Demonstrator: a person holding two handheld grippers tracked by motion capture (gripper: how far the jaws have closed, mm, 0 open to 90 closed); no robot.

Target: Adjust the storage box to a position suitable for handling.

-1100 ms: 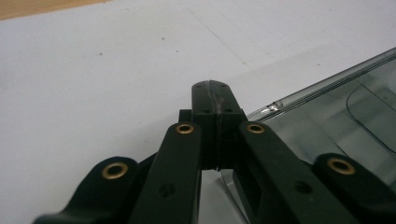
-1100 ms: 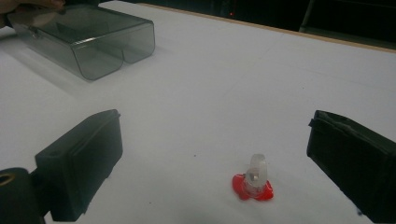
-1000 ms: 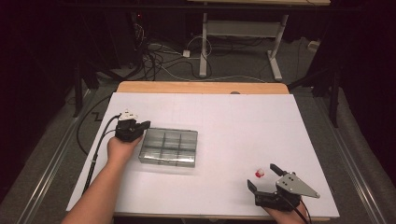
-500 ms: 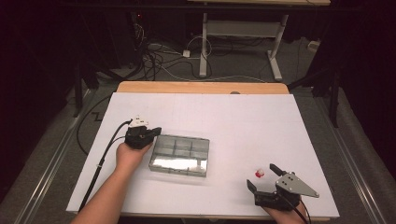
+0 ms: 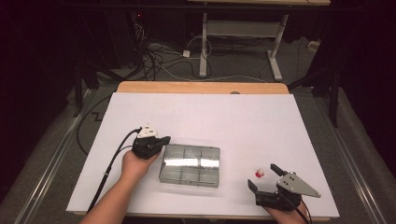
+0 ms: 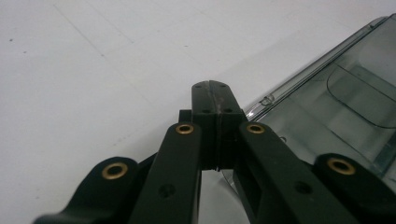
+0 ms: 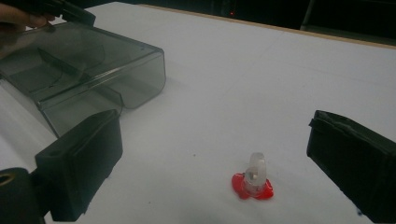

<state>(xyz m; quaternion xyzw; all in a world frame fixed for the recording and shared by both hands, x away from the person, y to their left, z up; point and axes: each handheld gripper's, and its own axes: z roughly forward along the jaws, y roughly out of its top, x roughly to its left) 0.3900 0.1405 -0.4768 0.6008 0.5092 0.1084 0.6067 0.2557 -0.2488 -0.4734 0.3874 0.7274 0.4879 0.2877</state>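
Observation:
A clear plastic box (image 5: pixel 190 164) with several compartments lies on the white table (image 5: pixel 219 116), a little left of the middle near the front. My left gripper (image 5: pixel 163 140) is shut and rests against the box's far left corner. In the left gripper view the jaws (image 6: pixel 215 95) are pressed together with nothing between them, and the box (image 6: pixel 336 102) sits just to their right. A small clear piece on a red base (image 5: pixel 259 173) stands right of the box. My right gripper (image 5: pixel 264 176) stands open around it, and the piece (image 7: pixel 253 179) shows between the two jaws (image 7: pixel 219 163), untouched.
A bare wooden strip (image 5: pixel 201 87) runs along the table's far edge. Beyond it are floor cables (image 5: pixel 159 56) and a desk frame (image 5: pixel 238 32). The left gripper's cable (image 5: pixel 112 163) trails off the front left. In the right gripper view the box (image 7: pixel 84 70) lies at upper left.
The left gripper and the box have slid together to the right and toward the front edge. The right gripper and the red-based piece have stayed put.

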